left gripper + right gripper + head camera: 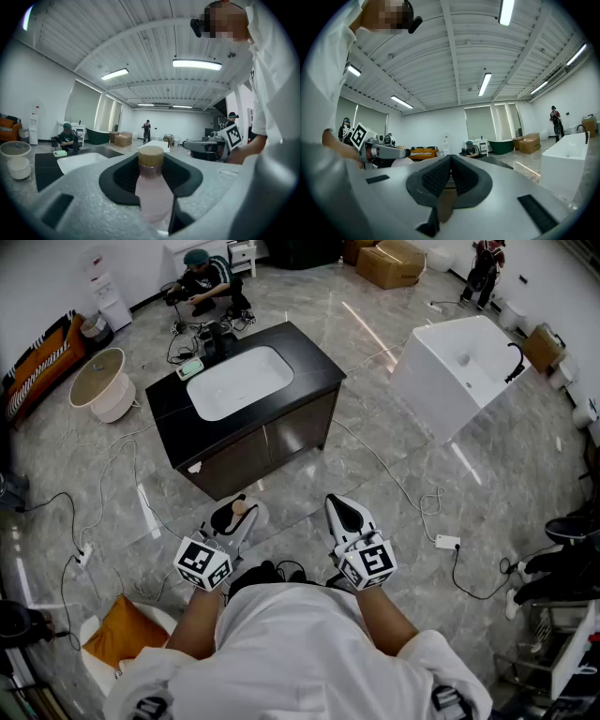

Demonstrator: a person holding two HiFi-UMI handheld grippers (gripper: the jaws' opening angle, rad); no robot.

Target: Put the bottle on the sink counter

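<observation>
A pale pink bottle (152,194) with a tan wooden cap stands upright between the jaws of my left gripper (151,161), which is shut on it. In the head view the left gripper (234,510) is held low in front of me, the bottle's cap (239,507) showing at its tip. My right gripper (343,506) hangs beside it, shut and empty, its dark pads (440,176) pressed together. The black sink counter (309,362) with its white basin (239,381) stands a few steps ahead, also visible at the left of the left gripper view as the counter (44,164).
A white freestanding tub (464,371) stands to the right of the counter. A seated person (206,282) works behind it. Cables and a power strip (447,542) lie on the marble floor. A round white basin (103,381) sits at far left, cardboard boxes (394,263) at the back.
</observation>
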